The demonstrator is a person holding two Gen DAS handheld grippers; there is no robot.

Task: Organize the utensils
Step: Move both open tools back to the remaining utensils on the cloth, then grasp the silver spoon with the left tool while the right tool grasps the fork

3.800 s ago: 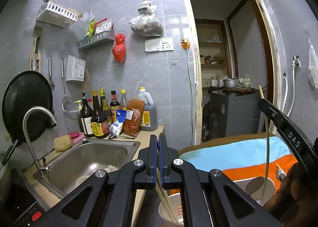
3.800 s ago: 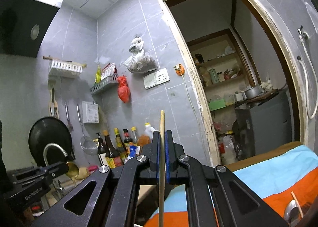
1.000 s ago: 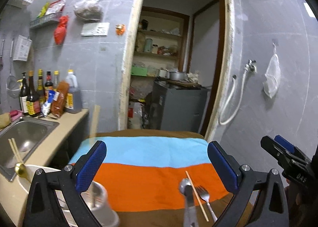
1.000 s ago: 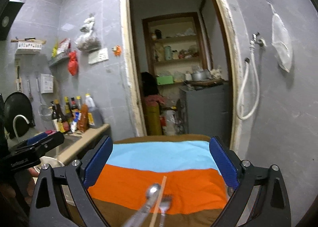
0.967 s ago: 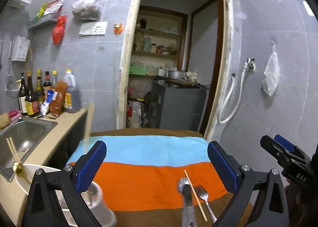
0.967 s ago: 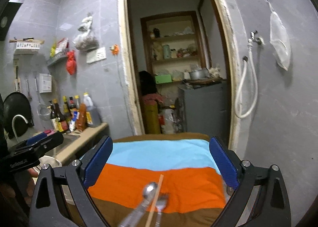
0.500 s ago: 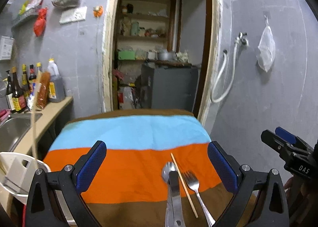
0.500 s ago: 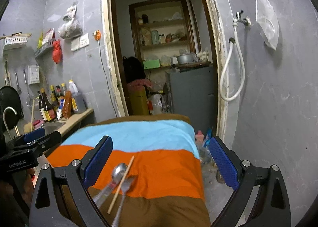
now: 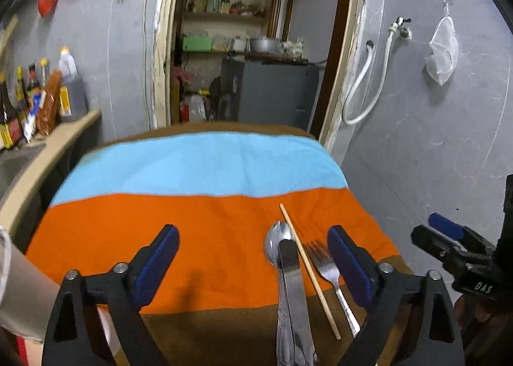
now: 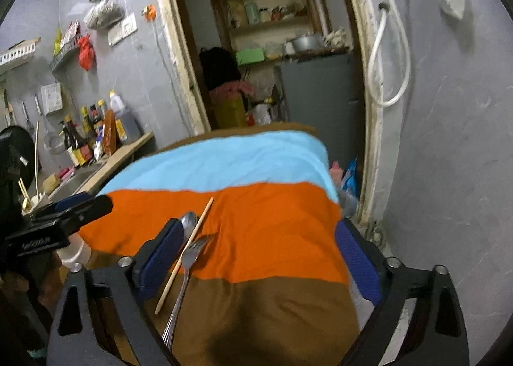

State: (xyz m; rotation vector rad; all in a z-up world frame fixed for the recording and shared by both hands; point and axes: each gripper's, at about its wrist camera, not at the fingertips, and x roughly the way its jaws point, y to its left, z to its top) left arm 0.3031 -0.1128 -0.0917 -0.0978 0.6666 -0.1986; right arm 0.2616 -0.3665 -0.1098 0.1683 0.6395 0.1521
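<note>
A spoon (image 9: pixel 276 239), a table knife (image 9: pixel 292 282) lying over it, a wooden chopstick (image 9: pixel 307 270) and a fork (image 9: pixel 327 270) lie together on the striped cloth (image 9: pixel 198 231). My left gripper (image 9: pixel 253 257) hovers over them with its jaws closing; the utensils lie below, between the blue pads, untouched. In the right wrist view the fork (image 10: pixel 187 260), chopstick (image 10: pixel 189 244) and spoon (image 10: pixel 189 221) lie beside the left finger (image 10: pixel 162 257) of my right gripper (image 10: pixel 261 260). Its jaws are closing with nothing between them.
A white utensil holder (image 10: pixel 77 253) stands at the table's left edge, with chopsticks (image 10: pixel 24 189) standing behind it. Further left is a counter with a sink (image 10: pixel 80 177) and bottles (image 10: pixel 89 138). A doorway (image 9: pixel 256 77) lies beyond the table, a grey wall (image 9: pixel 433 141) at right.
Both grippers held a chopstick some seconds ago and now hold nothing. Over the last second both have sunk and tipped down toward the cloth, and their jaws have narrowed a little.
</note>
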